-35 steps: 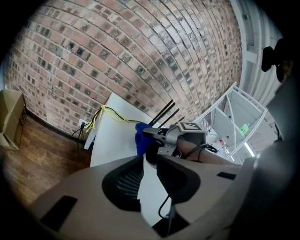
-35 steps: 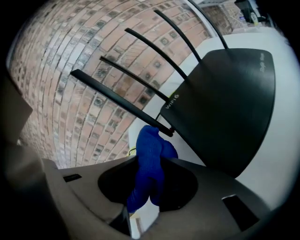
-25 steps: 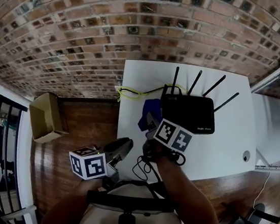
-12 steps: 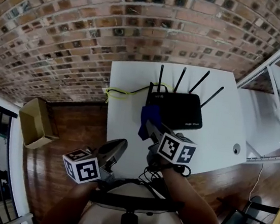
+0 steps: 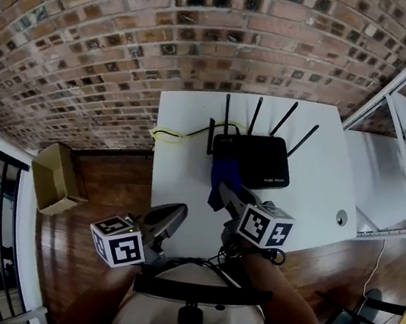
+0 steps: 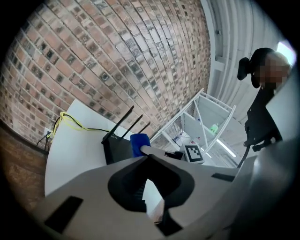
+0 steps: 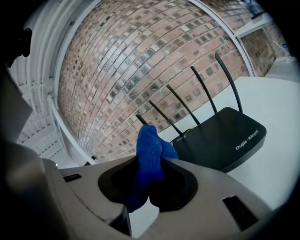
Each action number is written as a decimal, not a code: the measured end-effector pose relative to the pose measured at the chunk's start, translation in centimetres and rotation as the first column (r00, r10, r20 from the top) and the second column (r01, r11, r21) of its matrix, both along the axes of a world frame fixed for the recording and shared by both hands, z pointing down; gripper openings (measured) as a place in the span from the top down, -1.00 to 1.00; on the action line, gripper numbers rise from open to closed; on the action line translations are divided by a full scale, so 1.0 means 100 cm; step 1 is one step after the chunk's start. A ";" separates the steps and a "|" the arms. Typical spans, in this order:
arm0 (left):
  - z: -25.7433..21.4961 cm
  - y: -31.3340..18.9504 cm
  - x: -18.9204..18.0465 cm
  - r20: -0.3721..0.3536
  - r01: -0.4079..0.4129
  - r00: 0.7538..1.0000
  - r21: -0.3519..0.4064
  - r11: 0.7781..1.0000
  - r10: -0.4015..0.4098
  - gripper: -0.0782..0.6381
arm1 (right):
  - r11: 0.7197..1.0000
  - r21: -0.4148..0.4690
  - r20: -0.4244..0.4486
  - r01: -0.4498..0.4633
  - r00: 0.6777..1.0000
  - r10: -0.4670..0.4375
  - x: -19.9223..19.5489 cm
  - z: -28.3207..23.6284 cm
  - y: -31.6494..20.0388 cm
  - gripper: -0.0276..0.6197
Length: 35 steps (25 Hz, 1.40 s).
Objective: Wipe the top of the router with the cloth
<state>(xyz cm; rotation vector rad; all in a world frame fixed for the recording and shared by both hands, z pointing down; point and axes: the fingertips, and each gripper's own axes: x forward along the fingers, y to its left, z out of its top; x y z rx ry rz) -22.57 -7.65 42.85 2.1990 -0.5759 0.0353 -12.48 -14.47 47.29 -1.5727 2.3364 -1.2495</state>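
Observation:
A black router with several upright antennas sits on the white table, its top flat and bare. My right gripper is shut on a blue cloth, held just off the router's near left corner. The cloth bulges up between the jaws. The left gripper hangs low beyond the table's near left edge, shut with nothing in it. From there the router and cloth show ahead.
A yellow cable and a black lead run from the router's back toward the table's left edge. A small round disc lies near the right front corner. A cardboard box stands on the wooden floor at left. Brick wall behind.
The right gripper has carried the blue cloth in from the router's left to its near left corner. The left gripper has kept its place.

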 end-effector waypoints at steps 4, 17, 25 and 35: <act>-0.004 0.009 0.026 -0.003 -0.015 1.000 0.001 1.000 0.015 0.76 | 0.996 0.071 -0.016 0.058 0.998 -0.057 0.023 -0.015 0.009 0.54; -0.023 0.047 0.174 -0.048 -0.034 0.998 0.011 0.999 0.035 0.76 | 0.981 0.149 -0.070 0.128 0.990 -0.119 0.180 -0.053 0.058 0.52; -0.030 0.052 0.227 -0.030 0.005 1.000 0.025 1.000 -0.004 0.76 | 0.980 0.167 -0.096 0.112 0.991 -0.097 0.255 -0.053 0.081 0.48; -0.029 0.066 0.288 0.015 0.090 0.996 0.026 0.996 -0.091 0.76 | 0.982 0.130 -0.082 0.138 0.988 -0.128 0.322 -0.034 0.099 0.51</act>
